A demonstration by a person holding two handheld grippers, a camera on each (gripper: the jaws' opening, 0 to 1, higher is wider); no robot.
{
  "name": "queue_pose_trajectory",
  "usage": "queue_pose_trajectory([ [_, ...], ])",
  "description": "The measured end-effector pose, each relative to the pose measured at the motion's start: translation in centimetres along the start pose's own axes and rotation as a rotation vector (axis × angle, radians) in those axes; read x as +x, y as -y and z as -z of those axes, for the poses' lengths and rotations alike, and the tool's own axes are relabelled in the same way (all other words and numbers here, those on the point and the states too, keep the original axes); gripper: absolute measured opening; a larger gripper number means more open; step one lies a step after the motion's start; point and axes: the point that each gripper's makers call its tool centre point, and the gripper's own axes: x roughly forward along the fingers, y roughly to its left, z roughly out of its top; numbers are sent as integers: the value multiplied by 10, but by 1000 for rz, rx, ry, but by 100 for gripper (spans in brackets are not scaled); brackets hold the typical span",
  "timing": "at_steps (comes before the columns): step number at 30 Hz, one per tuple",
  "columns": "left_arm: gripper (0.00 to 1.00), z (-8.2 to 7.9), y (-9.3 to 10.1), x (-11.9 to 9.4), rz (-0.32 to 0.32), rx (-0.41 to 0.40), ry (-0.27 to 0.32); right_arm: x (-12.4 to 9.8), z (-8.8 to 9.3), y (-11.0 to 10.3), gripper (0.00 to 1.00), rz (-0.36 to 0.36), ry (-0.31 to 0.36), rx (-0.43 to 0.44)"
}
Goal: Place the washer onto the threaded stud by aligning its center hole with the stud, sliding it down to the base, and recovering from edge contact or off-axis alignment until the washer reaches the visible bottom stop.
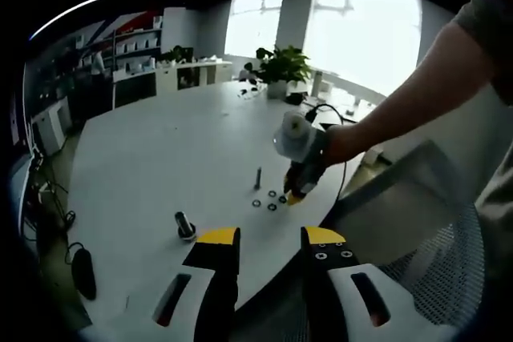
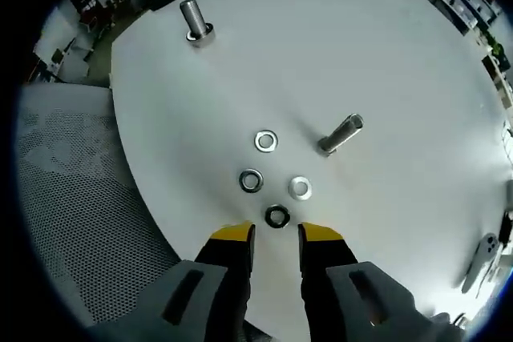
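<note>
Right gripper: jaws narrowly parted, nothing held, poised just short of the dark washer.
Left gripper: jaws parted, empty, held well back from the stud.
Washers: four, flat, clustered near the threaded stud.
Risk: thin washer may be pushed along the table, or seated tilted on the threads.
</note>
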Motion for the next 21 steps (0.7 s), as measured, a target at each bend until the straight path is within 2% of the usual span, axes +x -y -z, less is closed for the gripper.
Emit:
queue_pose_trajectory([
  [7,28,0,-1,0,-4,-2,-1,0,0,3,20,22,-12,-35],
  [11,28,0,-1,0,-3,-4,1,1,-1,4,20,34,-15,-5],
  [14,28,0,0,1,0,-4,-3,1,-2,3,21,30,-22,-29],
  [21,28,1,1,1,3,2,-5,2,-4,1,23,34,-92,-65],
])
